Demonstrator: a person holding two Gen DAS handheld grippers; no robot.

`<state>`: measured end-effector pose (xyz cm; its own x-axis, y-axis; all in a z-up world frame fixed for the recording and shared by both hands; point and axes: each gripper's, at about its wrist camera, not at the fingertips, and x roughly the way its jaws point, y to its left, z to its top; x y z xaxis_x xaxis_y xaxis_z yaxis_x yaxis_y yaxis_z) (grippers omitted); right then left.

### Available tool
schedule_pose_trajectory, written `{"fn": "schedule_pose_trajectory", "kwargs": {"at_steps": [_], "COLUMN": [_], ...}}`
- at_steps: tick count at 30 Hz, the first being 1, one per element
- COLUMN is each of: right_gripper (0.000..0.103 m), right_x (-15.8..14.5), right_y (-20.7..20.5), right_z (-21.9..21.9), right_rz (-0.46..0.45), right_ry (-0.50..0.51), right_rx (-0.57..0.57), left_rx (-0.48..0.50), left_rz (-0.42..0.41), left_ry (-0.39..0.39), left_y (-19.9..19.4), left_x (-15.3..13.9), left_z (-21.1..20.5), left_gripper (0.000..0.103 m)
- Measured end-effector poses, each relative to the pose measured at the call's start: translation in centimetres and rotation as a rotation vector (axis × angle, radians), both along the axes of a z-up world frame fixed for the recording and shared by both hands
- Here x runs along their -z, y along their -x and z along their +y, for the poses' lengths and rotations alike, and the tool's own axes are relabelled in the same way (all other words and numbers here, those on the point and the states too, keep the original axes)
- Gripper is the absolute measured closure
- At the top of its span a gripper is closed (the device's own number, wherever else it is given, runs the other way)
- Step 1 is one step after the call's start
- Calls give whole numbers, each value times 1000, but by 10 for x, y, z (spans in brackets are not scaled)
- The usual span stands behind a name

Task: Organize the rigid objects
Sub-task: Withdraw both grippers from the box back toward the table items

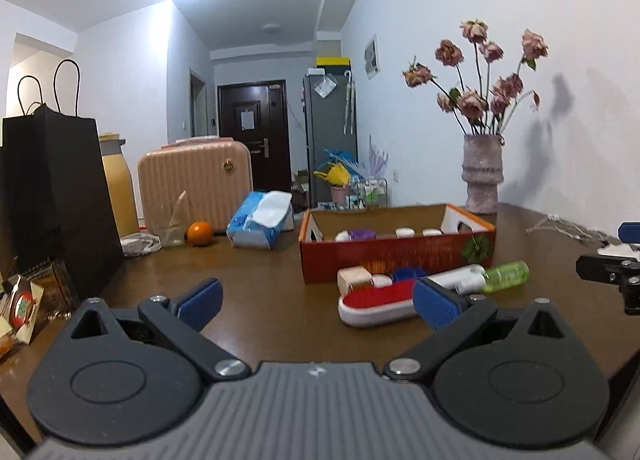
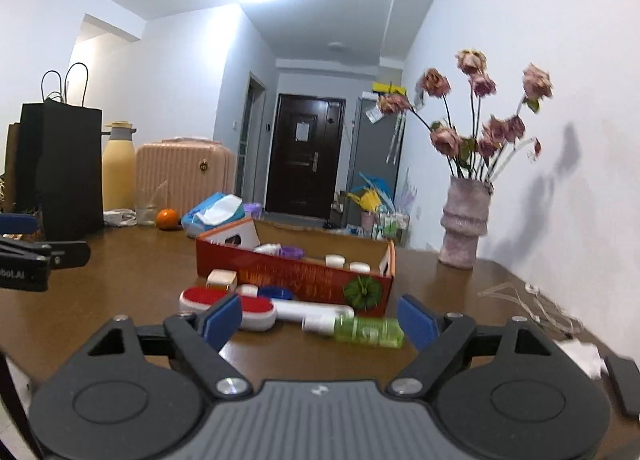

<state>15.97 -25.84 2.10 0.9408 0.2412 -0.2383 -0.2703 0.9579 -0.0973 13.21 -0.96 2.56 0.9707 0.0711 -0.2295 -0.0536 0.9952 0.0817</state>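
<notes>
Both our left gripper [image 1: 318, 306] and right gripper [image 2: 320, 324] gape wide (empty); lower centre, the green bottle [image 2: 368, 332] could roll if nudged.

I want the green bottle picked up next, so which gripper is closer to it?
Right. The right gripper is open with the green bottle lying just ahead between its fingers. The left gripper, also open, sits further off; the bottle lies beyond its right finger.

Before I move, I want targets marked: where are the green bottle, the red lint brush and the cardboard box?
green bottle [image 2: 370, 332], right wrist view, on its clear green body.
red lint brush [image 1: 378, 294], left wrist view, on its red pad.
cardboard box [image 2: 296, 274], right wrist view, on its red front wall.
</notes>
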Motion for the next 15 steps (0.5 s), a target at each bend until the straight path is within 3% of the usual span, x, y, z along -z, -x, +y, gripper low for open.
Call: {"fn": "schedule_pose_trajectory", "kwargs": {"at_steps": [9,15], "right_gripper": [13,13], "right_x": [-8,2], "right_y": [23,13], "right_z": [-25,-28], "right_rz": [-21,13], "right_ry": [-13,-2], "right_rx": [69,79], "left_rx": [61,123], "left_rz": [-25,56], "left_ry": [-2,83], "left_y": [11,-8], "left_x": [-4,9], "left_z": [-18,-24], "left_gripper": [0,0]}}
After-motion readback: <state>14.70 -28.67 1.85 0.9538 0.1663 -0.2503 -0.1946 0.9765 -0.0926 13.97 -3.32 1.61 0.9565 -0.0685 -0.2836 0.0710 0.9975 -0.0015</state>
